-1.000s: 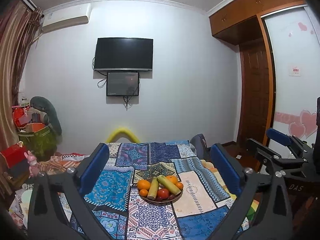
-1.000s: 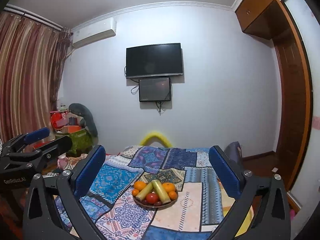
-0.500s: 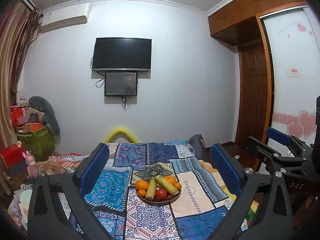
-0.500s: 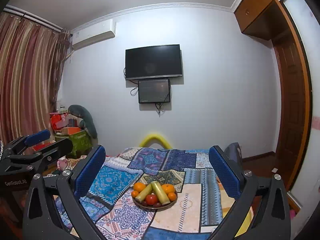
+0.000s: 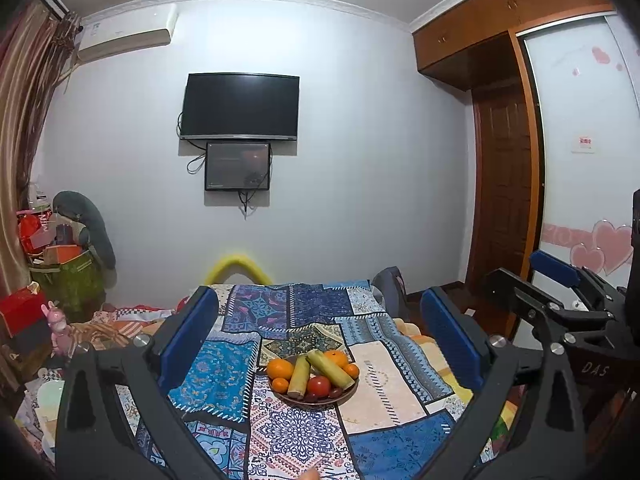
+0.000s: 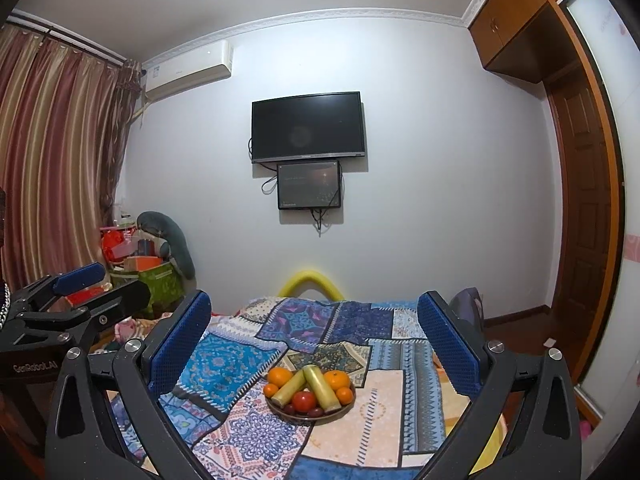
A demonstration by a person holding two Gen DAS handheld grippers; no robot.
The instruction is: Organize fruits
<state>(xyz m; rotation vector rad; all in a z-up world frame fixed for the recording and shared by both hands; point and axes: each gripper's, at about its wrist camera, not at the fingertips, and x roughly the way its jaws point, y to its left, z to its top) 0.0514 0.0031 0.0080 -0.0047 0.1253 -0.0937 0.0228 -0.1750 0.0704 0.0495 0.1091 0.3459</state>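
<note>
A brown plate [image 5: 344, 397] of fruit sits on the patchwork blanket [image 5: 384, 384] ahead of both grippers. It holds several oranges [image 5: 280, 368], two pale green stalks [image 5: 330, 368], a red tomato [image 5: 319, 385] and dark red fruits. The plate also shows in the right wrist view [image 6: 349, 404], with oranges [image 6: 280, 376], stalks [image 6: 320, 388] and tomato [image 6: 304, 400]. My left gripper [image 5: 318, 340] is open and empty, well short of the plate. My right gripper [image 6: 314, 338] is open and empty too. Each gripper shows at the edge of the other's view.
The blanket covers a raised surface with a yellow curved tube [image 5: 238, 266] at its far end. Boxes and a green bin [image 5: 68, 284] crowd the left floor. A wooden door [image 5: 506, 200] and wardrobe stand right. A TV [image 5: 240, 106] hangs on the far wall.
Both views drifted slightly; the plate shifted a little left in the left wrist view. Both grippers stay open and empty.
</note>
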